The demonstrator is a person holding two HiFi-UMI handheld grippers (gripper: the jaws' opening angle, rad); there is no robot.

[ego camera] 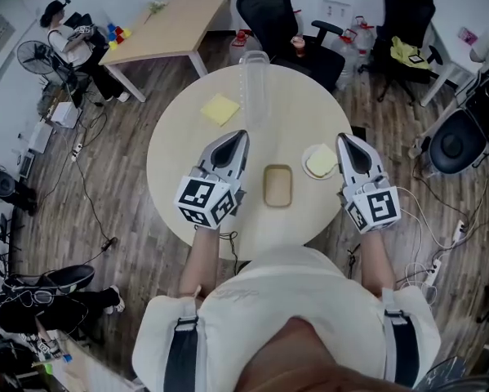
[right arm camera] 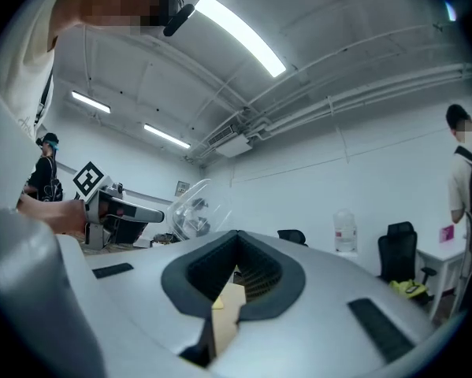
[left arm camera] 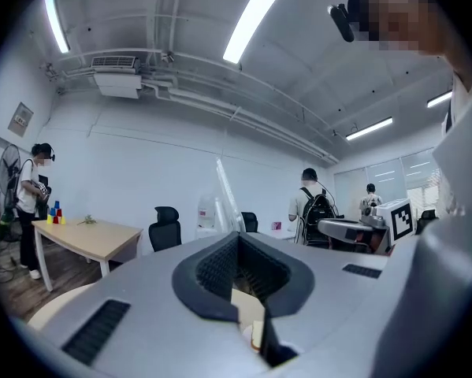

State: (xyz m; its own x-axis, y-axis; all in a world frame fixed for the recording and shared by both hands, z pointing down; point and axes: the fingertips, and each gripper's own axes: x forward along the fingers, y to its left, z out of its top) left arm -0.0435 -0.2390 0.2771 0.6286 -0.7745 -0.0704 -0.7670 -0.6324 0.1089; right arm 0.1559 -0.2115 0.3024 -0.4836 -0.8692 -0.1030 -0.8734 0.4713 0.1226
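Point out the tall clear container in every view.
Head view: tall clear container upper centre, on the far part of the round table.
Left gripper view: centre, a slanted clear shape.
Right gripper view: left of centre, a rounded clear shape.
Shared landmark: the person's white shirt.

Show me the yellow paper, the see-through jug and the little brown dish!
yellow paper [ego camera: 220, 109]: head view, middle of the sheet.
see-through jug [ego camera: 255, 88]: head view, on its clear side wall.
little brown dish [ego camera: 277, 185]: head view, on its bare inner floor.
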